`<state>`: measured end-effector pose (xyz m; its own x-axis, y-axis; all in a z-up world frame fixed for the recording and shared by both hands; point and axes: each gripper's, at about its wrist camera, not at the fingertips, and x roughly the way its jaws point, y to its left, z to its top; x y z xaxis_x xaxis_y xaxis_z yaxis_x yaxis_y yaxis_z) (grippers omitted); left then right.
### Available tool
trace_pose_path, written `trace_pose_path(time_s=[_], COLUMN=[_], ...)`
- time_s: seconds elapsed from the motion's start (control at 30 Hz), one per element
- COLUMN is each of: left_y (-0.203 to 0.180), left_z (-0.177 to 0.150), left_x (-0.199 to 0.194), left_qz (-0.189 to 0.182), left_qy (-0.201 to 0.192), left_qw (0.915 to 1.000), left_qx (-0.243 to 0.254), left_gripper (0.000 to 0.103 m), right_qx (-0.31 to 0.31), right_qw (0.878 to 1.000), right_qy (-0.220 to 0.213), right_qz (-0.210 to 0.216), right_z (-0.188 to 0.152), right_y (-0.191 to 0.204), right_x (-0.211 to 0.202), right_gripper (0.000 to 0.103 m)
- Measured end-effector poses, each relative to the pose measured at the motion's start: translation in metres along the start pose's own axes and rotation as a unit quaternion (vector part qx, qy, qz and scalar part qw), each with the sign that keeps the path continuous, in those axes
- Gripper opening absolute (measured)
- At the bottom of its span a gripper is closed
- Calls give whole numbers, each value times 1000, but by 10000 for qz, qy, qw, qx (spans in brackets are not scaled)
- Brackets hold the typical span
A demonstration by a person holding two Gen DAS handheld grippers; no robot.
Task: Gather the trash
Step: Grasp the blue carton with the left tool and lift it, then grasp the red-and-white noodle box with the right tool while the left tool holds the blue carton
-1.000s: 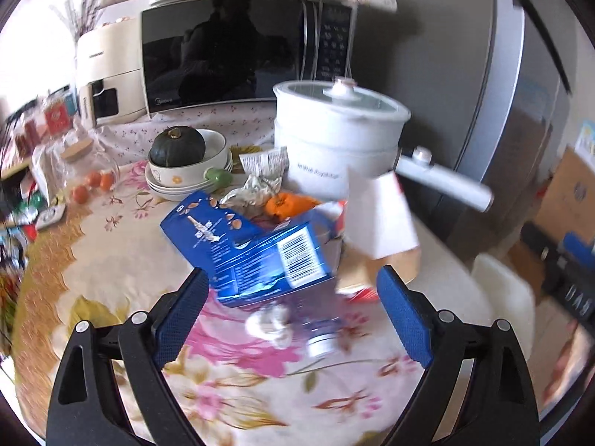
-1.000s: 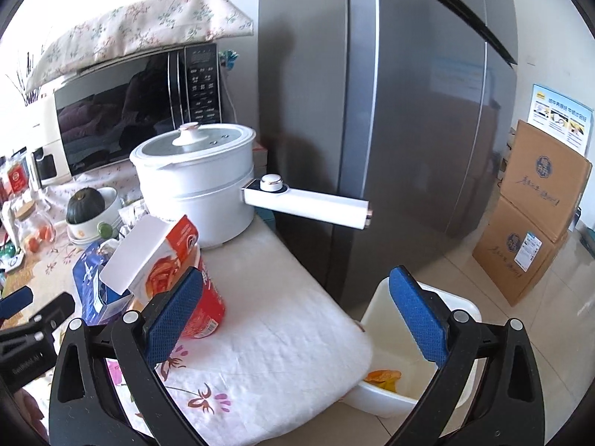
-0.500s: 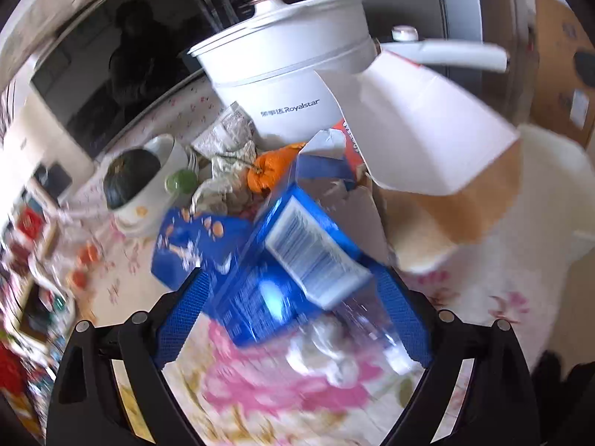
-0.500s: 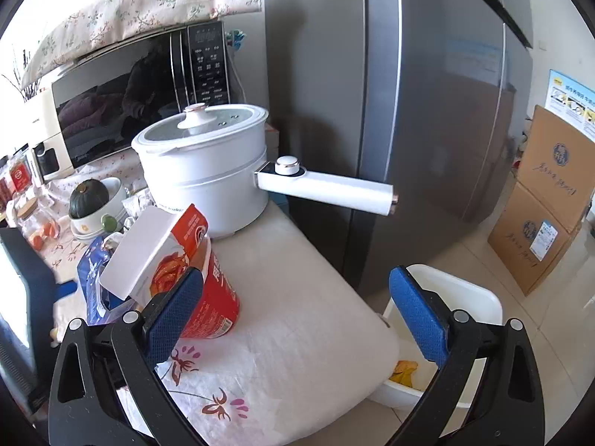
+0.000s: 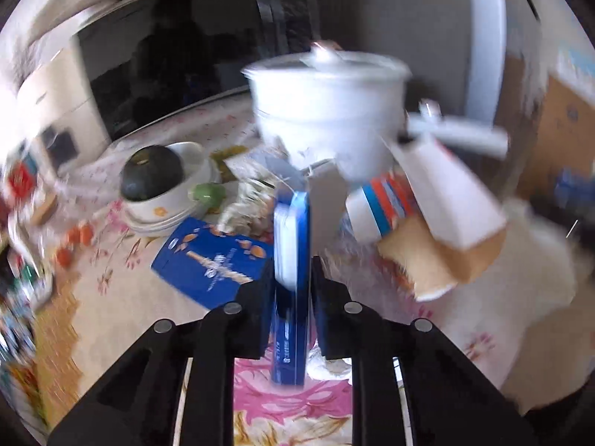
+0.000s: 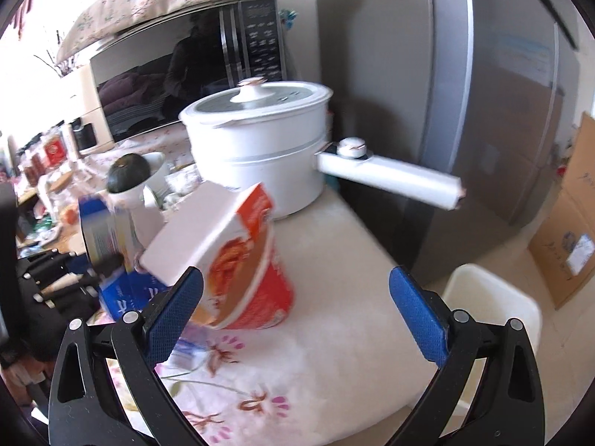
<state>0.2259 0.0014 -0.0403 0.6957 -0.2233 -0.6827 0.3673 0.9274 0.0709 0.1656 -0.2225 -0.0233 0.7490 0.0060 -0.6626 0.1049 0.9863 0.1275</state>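
Observation:
My left gripper (image 5: 292, 290) is shut on a flattened blue carton (image 5: 292, 245) and holds it edge-on above the floral tablecloth; the carton also shows in the right wrist view (image 6: 102, 230). A red and orange instant-noodle cup (image 6: 245, 271) with its white lid flap up stands on the table, and shows in the left wrist view (image 5: 427, 223). A second blue box (image 5: 212, 264) lies flat to the left. My right gripper (image 6: 297, 312) is open and empty, just in front of the noodle cup. A white bin (image 6: 494, 297) stands on the floor at the right.
A white electric pot (image 6: 260, 145) with a long handle (image 6: 390, 178) stands behind the cup. A bowl stack with a dark squash (image 5: 156, 178), crumpled wrappers (image 5: 245, 200), a microwave (image 6: 178, 78), a fridge (image 6: 465, 74) and cardboard boxes (image 6: 569, 223) surround the table.
My left gripper has closed on the blue carton and lifted it edge-on. My right gripper has moved closer to the noodle cup, still open.

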Motion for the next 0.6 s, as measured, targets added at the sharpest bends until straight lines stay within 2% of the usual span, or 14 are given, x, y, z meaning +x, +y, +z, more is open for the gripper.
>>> trace_pose_path(time_s=[0.07, 0.17, 0.27, 0.33, 0.4, 0.47, 0.6], left_y=[17, 31, 43, 52, 55, 55, 52], left_z=[2, 4, 8, 10, 13, 14, 12], left_x=[-20, -51, -79, -86, -87, -84, -79], left_qz=[-185, -385, -567, -717, -840, -879, -903], left_qy=[-249, -694, -1182, -1330, -1349, -1285, -1148], left_qw=[9980, 9915, 9815, 9755, 9723, 9729, 9749], left_qx=[-555, -1034, -1396, -1599, -1715, -1712, -1678], left_gripper=[18, 18, 18, 18, 18, 18, 19], right_qx=[297, 856, 1268, 1369, 1370, 1328, 1320], right_qw=[9983, 9901, 9809, 9774, 9768, 9772, 9742], right_qy=[232, 517, 703, 761, 755, 755, 918], right_qz=[438, 990, 1297, 1418, 1461, 1477, 1582], right_z=[4, 12, 18, 20, 24, 25, 26], right_y=[-2, -9, -14, -14, -11, -8, -2], right_x=[10, 25, 40, 47, 55, 59, 75], right_gripper=[96, 96, 96, 96, 96, 96, 85])
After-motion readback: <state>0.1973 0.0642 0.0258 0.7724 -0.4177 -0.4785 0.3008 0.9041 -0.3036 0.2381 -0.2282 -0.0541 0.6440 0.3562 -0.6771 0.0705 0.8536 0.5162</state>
